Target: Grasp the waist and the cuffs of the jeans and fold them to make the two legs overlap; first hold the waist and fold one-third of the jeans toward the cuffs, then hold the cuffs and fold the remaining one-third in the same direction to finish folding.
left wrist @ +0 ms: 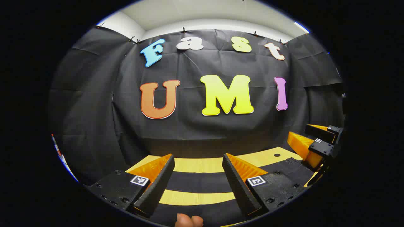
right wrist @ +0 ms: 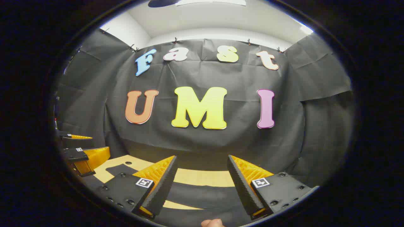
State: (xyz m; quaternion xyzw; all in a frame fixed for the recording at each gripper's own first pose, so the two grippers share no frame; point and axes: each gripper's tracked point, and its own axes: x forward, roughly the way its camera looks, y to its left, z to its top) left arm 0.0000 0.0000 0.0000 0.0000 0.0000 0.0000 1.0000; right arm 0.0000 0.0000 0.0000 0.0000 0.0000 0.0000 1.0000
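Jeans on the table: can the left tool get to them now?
Probably yes. The left tool is open and points over the dark jeans, with nothing between them; it likely just needs lowering.

The left gripper is held level, its two fingers spread apart with nothing between them. Beyond them lies the yellow surface, crossed by dark jeans in bands. At four o'clock the right gripper hovers, also parted. A fingertip peeks in at six o'clock.
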